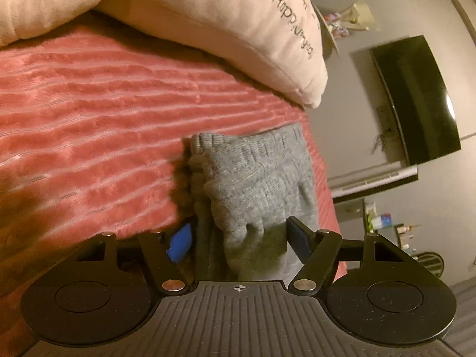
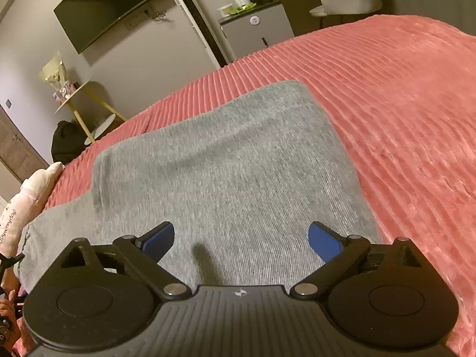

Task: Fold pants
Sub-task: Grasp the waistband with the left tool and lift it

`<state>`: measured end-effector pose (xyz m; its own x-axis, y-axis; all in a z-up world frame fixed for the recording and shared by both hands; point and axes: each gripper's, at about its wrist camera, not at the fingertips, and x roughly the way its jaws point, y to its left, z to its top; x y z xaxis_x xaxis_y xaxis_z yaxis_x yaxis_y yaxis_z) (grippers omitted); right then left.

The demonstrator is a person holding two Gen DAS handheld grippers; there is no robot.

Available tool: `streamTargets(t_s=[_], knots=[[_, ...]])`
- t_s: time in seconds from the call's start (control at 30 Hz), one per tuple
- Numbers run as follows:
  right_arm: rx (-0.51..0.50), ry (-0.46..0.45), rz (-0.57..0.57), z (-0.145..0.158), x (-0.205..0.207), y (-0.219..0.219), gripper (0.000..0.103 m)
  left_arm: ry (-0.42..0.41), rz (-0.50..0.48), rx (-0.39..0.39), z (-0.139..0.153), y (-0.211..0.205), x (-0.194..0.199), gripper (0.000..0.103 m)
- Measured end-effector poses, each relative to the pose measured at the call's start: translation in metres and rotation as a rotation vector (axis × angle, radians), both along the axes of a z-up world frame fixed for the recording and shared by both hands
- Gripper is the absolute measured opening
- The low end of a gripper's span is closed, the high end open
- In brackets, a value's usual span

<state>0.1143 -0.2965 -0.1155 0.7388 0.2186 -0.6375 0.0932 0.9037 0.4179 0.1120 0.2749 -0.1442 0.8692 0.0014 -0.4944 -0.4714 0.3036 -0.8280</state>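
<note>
A: Why are your left gripper (image 1: 238, 239) jaws astride the pants (image 1: 253, 184)?
B: To pinch that bunched waistband on the red blanket (image 1: 89, 104); they're apart, not yet clamped.
A: Your right gripper (image 2: 242, 242)?
B: Wide apart above flat cloth, empty.

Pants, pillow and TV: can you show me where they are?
pants (image 2: 226, 163), right wrist view, on the flat grey top layer.
pillow (image 1: 208, 15), left wrist view, on its cream front face.
TV (image 1: 416, 98), left wrist view, on the dark screen.
</note>
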Motion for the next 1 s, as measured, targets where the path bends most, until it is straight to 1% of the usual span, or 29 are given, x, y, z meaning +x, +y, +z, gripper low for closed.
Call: streamTargets(t_s=[0.07, 0.1, 0.13, 0.17, 0.27, 0.3, 0.33, 0.37, 0.4, 0.47, 0.57, 0.63, 0.7, 0.77, 0.8, 0.87, 0.9, 0.93, 0.97, 1.0], knots=[[-0.002, -0.003, 0.0, 0.0, 0.001, 0.001, 0.098, -0.005, -0.014, 0.008, 0.002, 0.002, 0.006, 0.07], [-0.002, -0.004, -0.001, 0.0, 0.001, 0.001, 0.098, 0.004, -0.022, 0.022, 0.003, 0.001, 0.009, 0.062], [-0.002, -0.005, -0.001, 0.0, 0.001, 0.001, 0.098, 0.012, -0.031, 0.036, 0.005, 0.0, 0.01, 0.06], [-0.002, -0.005, -0.002, 0.0, 0.001, 0.001, 0.098, 0.026, -0.037, 0.053, 0.006, -0.001, 0.012, 0.047], [0.002, -0.007, -0.004, 0.001, 0.0, 0.001, 0.098, 0.062, -0.032, 0.093, 0.013, -0.006, 0.013, 0.034], [0.002, -0.007, -0.005, 0.001, 0.0, 0.0, 0.098, 0.071, -0.032, 0.12, 0.02, -0.009, 0.012, 0.032], [0.002, -0.008, -0.006, 0.0, 0.0, 0.0, 0.098, 0.076, -0.037, 0.162, 0.026, -0.013, 0.013, 0.031], [0.002, -0.008, -0.007, 0.0, 0.0, 0.0, 0.098, 0.083, -0.051, 0.225, 0.037, -0.019, 0.013, 0.029], [0.002, -0.009, -0.008, 0.0, 0.0, 0.0, 0.098, 0.093, -0.075, 0.317, 0.051, -0.029, 0.015, 0.027], [0.005, -0.01, -0.008, 0.0, 0.0, -0.001, 0.098, 0.082, -0.122, 0.457, 0.075, -0.048, 0.017, 0.024], [0.016, -0.012, -0.011, 0.0, -0.001, -0.002, 0.098, 0.04, -0.185, 0.654, 0.114, -0.087, 0.017, 0.023], [0.025, -0.014, -0.013, 0.001, -0.001, -0.003, 0.098, 0.007, -0.23, 0.76, 0.134, -0.118, 0.017, 0.022], [0.033, -0.016, -0.016, 0.001, -0.002, -0.004, 0.098, -0.044, -0.301, 0.886, 0.155, -0.159, 0.016, 0.022], [0.041, -0.019, -0.02, 0.001, -0.003, -0.005, 0.098, -0.103, -0.386, 0.987, 0.17, -0.201, 0.016, 0.022], [0.048, -0.022, -0.023, 0.001, -0.003, -0.006, 0.098, -0.138, -0.435, 1.018, 0.176, -0.224, 0.015, 0.022], [0.068, -0.027, -0.032, 0.002, -0.005, -0.009, 0.098, -0.197, -0.561, 1.049, 0.179, -0.269, 0.016, 0.023], [0.078, -0.03, -0.036, 0.002, -0.006, -0.01, 0.098, -0.208, -0.62, 1.061, 0.176, -0.294, 0.017, 0.025], [0.09, -0.033, -0.042, 0.002, -0.007, -0.012, 0.098, -0.202, -0.668, 1.069, 0.17, -0.316, 0.017, 0.027], [0.104, -0.038, -0.051, 0.002, -0.009, -0.014, 0.098, -0.193, -0.728, 1.074, 0.162, -0.339, 0.018, 0.035], [0.116, -0.043, -0.057, 0.003, -0.01, -0.017, 0.098, -0.176, -0.79, 1.078, 0.151, -0.36, 0.018, 0.047]])
